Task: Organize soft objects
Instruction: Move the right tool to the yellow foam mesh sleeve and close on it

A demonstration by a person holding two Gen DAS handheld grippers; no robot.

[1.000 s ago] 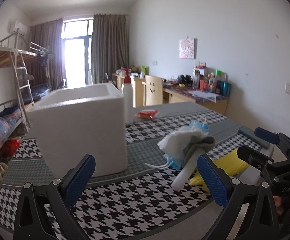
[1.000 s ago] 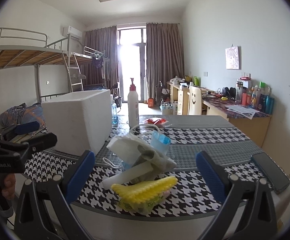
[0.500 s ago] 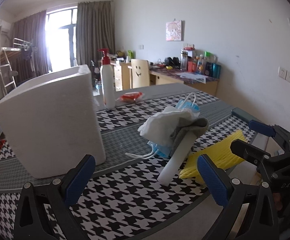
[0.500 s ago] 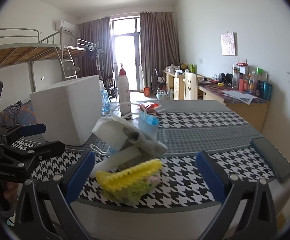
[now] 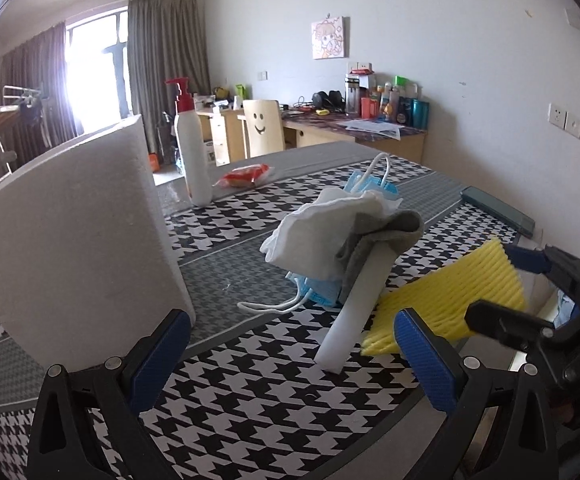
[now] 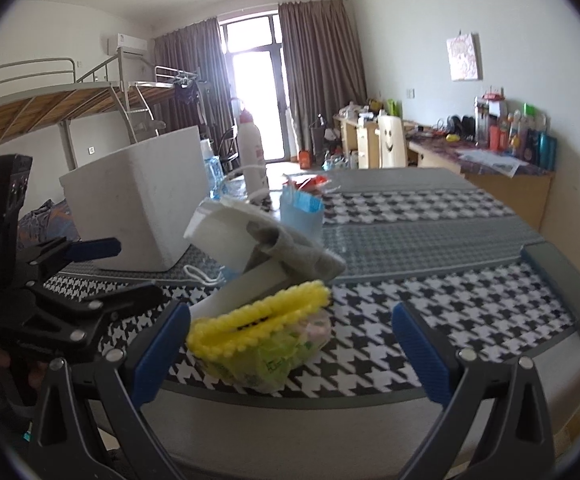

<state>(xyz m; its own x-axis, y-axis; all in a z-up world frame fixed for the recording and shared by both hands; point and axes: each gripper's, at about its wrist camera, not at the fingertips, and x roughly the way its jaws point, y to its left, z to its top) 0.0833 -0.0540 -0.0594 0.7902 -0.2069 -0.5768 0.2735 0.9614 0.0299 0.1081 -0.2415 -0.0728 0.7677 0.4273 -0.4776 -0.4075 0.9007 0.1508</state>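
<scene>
- Target: heap of soft items at the table's near edge. Yellow foam net sleeve (image 6: 258, 316) lies on a crinkly green plastic bag (image 6: 274, 360), touching the bag.
- Just behind it at 11 o'clock: white foam rod (image 5: 359, 300), tilted, with a grey cloth (image 5: 385, 236) and a white cloth (image 5: 317, 232) draped over its top; blue face masks (image 5: 373, 188) beneath and behind.
- Handling, my estimate: all light, limp, compressible; nothing fragile. The net should squash flat, so pinch it mid-body. The bag looks slippery.
- My right gripper (image 6: 290, 340) is spread wide, holding nothing, with the net between its pads.
- My left gripper (image 5: 290, 356) is likewise spread and empty, at 9 o'clock of the heap.
- White foam box (image 5: 70, 240) at 10 o'clock: probable destination.
- Houndstooth table cover (image 6: 449, 292) underneath; pump bottle (image 5: 192, 148) far behind.
</scene>
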